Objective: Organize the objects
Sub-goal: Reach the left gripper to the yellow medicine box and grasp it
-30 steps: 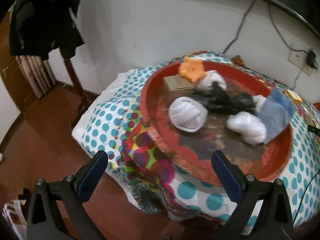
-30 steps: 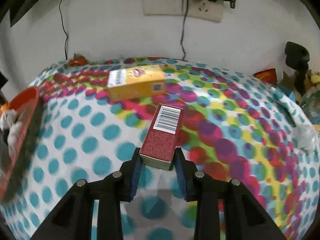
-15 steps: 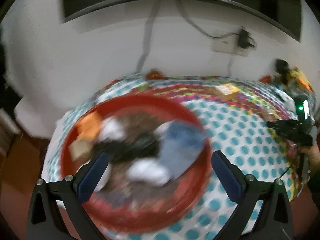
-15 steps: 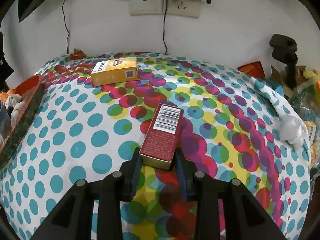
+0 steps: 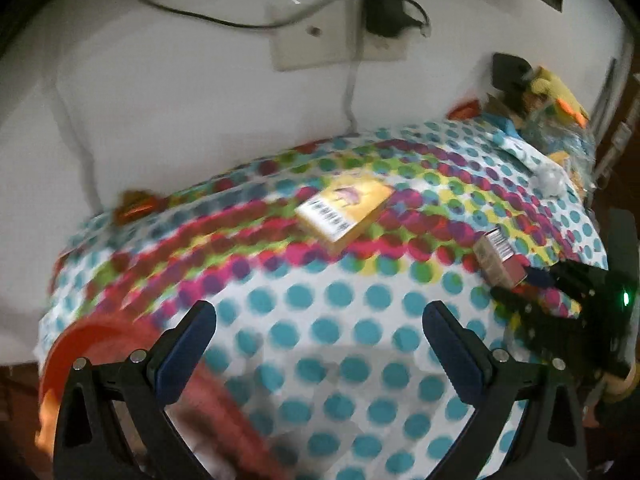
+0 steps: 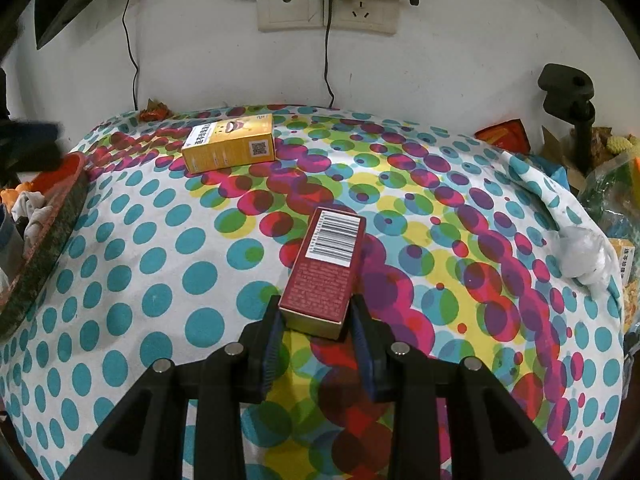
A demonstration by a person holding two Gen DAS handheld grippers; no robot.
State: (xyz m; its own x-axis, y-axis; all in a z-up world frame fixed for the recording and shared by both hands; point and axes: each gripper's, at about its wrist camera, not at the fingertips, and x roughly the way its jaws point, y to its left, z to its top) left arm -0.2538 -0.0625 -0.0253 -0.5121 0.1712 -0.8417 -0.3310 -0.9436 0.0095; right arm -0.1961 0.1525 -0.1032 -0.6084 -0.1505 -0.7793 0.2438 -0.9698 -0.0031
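My right gripper (image 6: 316,312) is shut on the near end of a dark red box (image 6: 326,270) with a barcode on top, held just over the dotted tablecloth (image 6: 160,280). A yellow box (image 6: 230,142) lies flat near the wall. In the blurred left wrist view, my left gripper (image 5: 320,328) is open with nothing between its fingers, above the cloth in front of the yellow box (image 5: 344,208). To its right, the red box (image 5: 498,258) is held in the right gripper (image 5: 520,280). The red tray (image 5: 76,344) is at the lower left.
The red tray (image 6: 52,220), holding bundled cloths, sits at the table's left edge. A white crumpled wad (image 6: 582,254), snack packets and a black clamp stand (image 6: 568,100) crowd the right edge. Wall sockets (image 6: 328,8) with hanging cables are behind the table. A small wrapper (image 6: 154,112) lies by the wall.
The left gripper swung right, from over the red tray to over the dotted cloth facing the yellow box. The right gripper drew back slightly with the red box, then stayed still.
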